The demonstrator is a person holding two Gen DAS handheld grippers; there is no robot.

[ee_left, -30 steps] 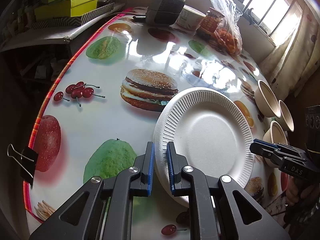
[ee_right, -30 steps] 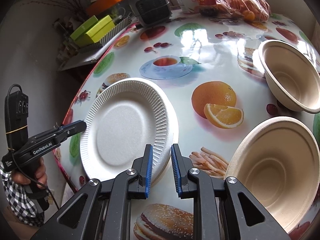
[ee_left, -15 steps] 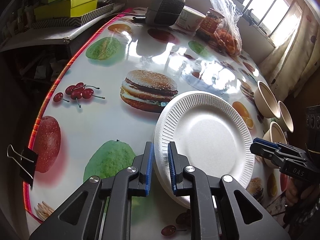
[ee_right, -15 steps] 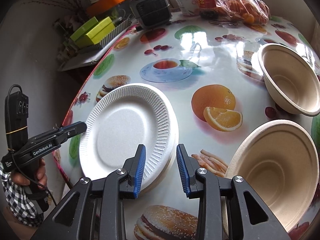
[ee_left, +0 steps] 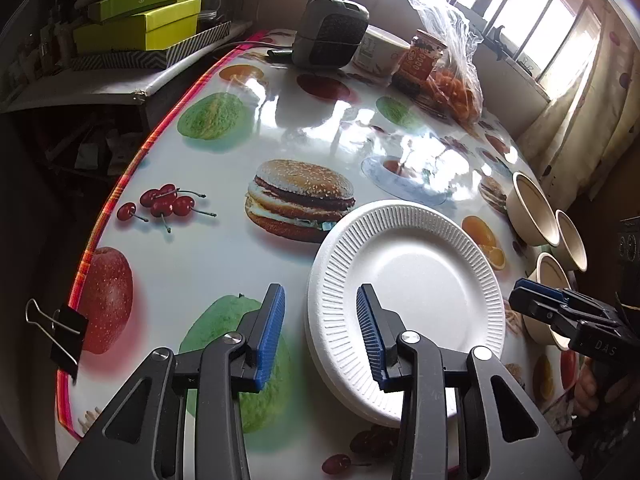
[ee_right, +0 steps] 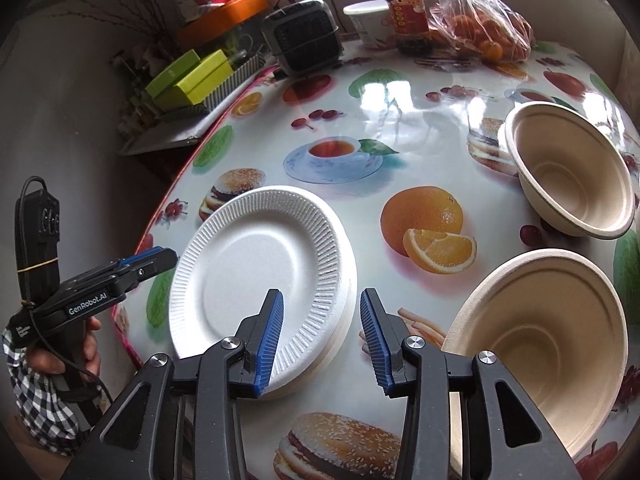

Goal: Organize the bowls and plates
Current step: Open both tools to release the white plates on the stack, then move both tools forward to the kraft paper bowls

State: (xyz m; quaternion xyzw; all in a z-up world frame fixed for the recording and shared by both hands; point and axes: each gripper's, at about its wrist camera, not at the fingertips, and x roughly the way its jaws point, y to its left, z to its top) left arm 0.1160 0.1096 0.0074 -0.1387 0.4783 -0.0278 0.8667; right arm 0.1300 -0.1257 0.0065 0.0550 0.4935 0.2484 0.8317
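Note:
A stack of white ribbed paper plates [ee_left: 412, 292] lies on the fruit-print table; it also shows in the right wrist view [ee_right: 260, 276]. My left gripper [ee_left: 320, 336] is open, its fingers astride the stack's near-left rim. My right gripper [ee_right: 322, 336] is open, astride the stack's right rim. Three beige bowls stand at the right: a near one [ee_right: 548, 340], a far one [ee_right: 572, 176], and in the left wrist view a group [ee_left: 536, 216] by the table's right edge. The right gripper also shows in the left wrist view [ee_left: 560, 312].
At the table's far end stand a dark heater [ee_left: 332, 32], a white tub [ee_left: 380, 52], a red-labelled jar [ee_left: 420, 64] and a bag of oranges [ee_left: 452, 84]. Green boxes [ee_left: 140, 24] sit on a side shelf. A binder clip [ee_left: 60, 332] grips the table's left edge.
Both grippers have opened, from nearly shut on the plate stack's rim to wide open. The plates have settled flat on the table.

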